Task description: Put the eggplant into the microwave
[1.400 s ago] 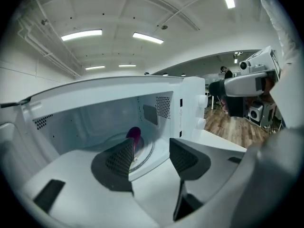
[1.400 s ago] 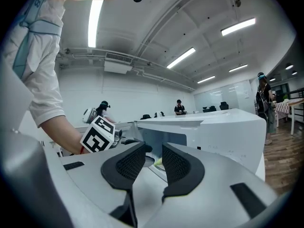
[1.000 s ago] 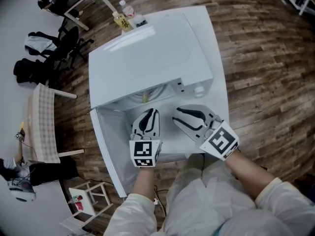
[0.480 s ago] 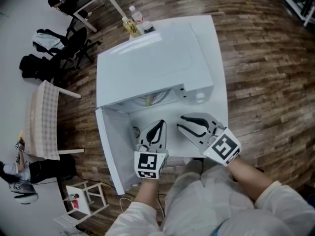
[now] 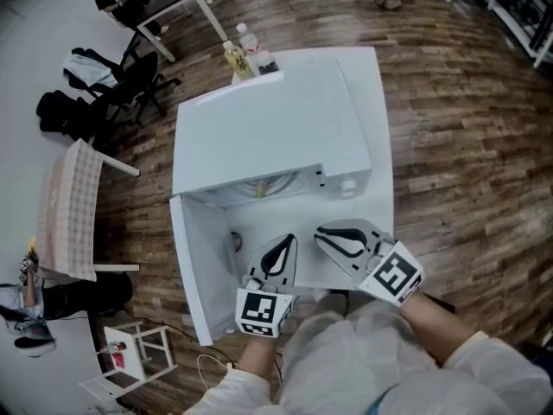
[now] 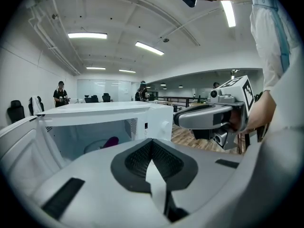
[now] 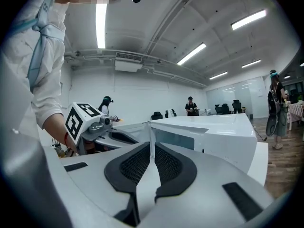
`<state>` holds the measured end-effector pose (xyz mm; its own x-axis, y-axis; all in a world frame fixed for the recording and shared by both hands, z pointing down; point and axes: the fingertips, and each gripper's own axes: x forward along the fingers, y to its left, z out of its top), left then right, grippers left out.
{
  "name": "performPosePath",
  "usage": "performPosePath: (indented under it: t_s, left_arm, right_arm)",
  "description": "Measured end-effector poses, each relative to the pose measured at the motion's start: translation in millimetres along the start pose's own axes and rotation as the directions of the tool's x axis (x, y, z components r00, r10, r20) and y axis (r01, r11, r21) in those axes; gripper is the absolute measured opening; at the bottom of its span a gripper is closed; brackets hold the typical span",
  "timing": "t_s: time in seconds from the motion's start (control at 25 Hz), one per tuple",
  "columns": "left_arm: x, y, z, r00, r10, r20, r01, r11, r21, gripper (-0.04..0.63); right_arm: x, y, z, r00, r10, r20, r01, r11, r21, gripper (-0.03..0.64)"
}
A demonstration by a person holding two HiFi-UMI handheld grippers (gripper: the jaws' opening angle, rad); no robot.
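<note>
Both closed tight and empty: left gripper (image 5: pixel 285 242); right gripper (image 5: pixel 325 232), facing the open microwave (image 5: pixel 259 128).

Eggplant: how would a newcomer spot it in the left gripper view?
Find the white microwave with its door swung open. Inside, on the round plate, lies the eggplant: the only dark purple thing in the white cavity.

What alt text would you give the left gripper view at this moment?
The left gripper has its jaws shut and empty in front of an open white microwave, with a purple eggplant lying inside. The right gripper, held in a hand, shows to the right.
</note>
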<state>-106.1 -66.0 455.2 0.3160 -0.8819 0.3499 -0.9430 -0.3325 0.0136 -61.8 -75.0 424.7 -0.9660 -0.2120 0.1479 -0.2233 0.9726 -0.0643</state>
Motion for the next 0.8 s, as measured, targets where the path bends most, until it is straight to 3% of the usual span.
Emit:
performPosePath:
  t_s: [0.4, 0.8]
  left_arm:
    - [-14, -8, 16, 1.000, 0.011, 0.024, -0.011, 0.999, -0.037, 0.002]
    - [-12, -3, 24, 0.998, 0.023, 0.051, -0.021, 0.999, -0.034, 0.000]
  right_arm:
    - [-6, 3, 2, 0.999, 0.020, -0.043, -0.021, 0.999, -0.025, 0.038]
    - [-5, -5, 15, 1.000, 0.015, -0.002, -0.015, 0.999, -0.033, 0.038]
